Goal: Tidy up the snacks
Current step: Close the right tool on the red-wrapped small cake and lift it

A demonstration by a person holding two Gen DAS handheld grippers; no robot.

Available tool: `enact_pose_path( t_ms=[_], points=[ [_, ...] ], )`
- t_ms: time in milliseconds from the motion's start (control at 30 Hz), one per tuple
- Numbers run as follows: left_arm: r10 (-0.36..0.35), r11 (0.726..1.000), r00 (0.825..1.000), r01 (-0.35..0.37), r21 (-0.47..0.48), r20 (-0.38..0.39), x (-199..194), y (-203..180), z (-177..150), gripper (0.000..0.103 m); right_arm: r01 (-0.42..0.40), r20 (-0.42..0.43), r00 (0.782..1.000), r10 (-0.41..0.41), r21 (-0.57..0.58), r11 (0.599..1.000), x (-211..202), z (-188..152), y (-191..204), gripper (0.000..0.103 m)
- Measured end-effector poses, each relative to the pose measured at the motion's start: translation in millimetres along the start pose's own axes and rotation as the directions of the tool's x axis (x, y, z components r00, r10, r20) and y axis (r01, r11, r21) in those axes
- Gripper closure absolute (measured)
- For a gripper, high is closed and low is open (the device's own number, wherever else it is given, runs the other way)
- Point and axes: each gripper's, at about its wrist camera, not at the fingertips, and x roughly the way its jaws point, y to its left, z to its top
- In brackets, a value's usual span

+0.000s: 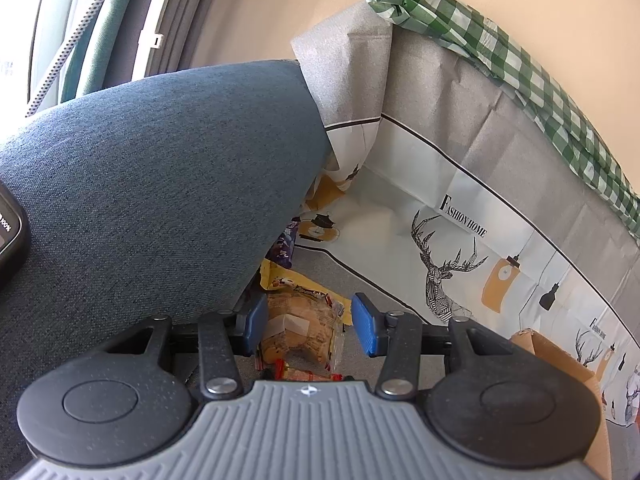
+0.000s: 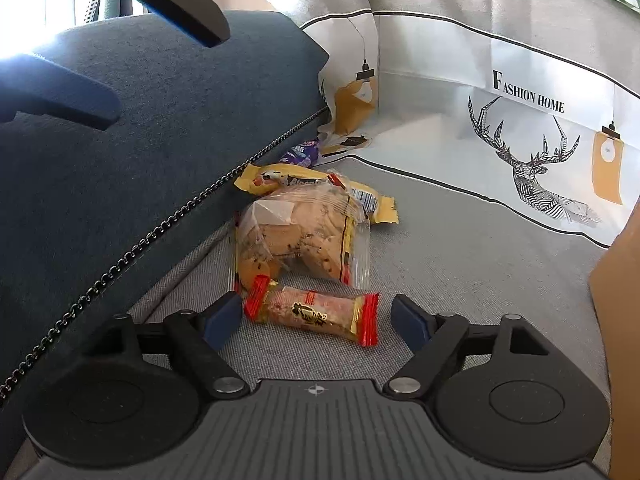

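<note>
Several snacks lie in a row on a grey fabric surface [image 2: 460,264] beside a blue cushion [image 2: 140,140]. Nearest in the right wrist view is a red-ended clear wrapped bar [image 2: 316,314], then a clear bag of biscuits [image 2: 298,236], a yellow packet [image 2: 280,178] and a purple packet [image 2: 302,154]. My right gripper [image 2: 316,318] is open low over the surface, its jaws on either side of the bar without touching it. My left gripper [image 1: 306,322] is open, hovering above the biscuit bag [image 1: 298,330]; the bar [image 1: 304,374] shows just below it.
A printed deer-pattern sheet [image 2: 520,140] lines the back and right. A cardboard box [image 2: 620,300] stands at the right; it also shows in the left wrist view [image 1: 560,356]. A green checked cloth [image 1: 500,52] lies along the top edge. A black chain [image 2: 160,224] runs along the cushion.
</note>
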Motion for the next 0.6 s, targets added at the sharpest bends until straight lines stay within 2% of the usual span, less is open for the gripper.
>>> enact_pose_path(
  t_ms=[33,67,133,400,600],
  points=[
    [0.000,1.000,1.000,0.000,-0.003,0.000,0.2,0.0,0.3,0.051,0.000,0.008,1.000,0.000,0.002,1.000,-1.2,-0.2,-0.6,0.039],
    [-0.001,1.000,1.000,0.001,-0.006,0.000,0.1,0.0,0.4,0.051,0.002,0.012,1.000,-0.002,0.001,1.000,-2.3,-0.5,-1.1,0.044],
    [0.000,1.000,1.000,0.000,-0.009,0.001,-0.3,-0.2,0.3,0.051,0.000,0.013,1.000,0.000,-0.001,1.000,-4.9,-1.1,-3.0,0.047],
    [-0.003,1.000,1.000,0.003,-0.019,0.001,-1.3,1.6,1.1,0.051,0.032,-0.012,0.999,-0.032,0.004,0.999,-35.8,-4.8,-18.5,0.049],
    [-0.015,0.999,1.000,0.015,-0.035,0.000,-2.8,4.6,3.0,0.051,0.000,-0.097,0.995,0.001,0.010,1.000,-86.6,-9.2,-32.7,0.048]
  ],
)
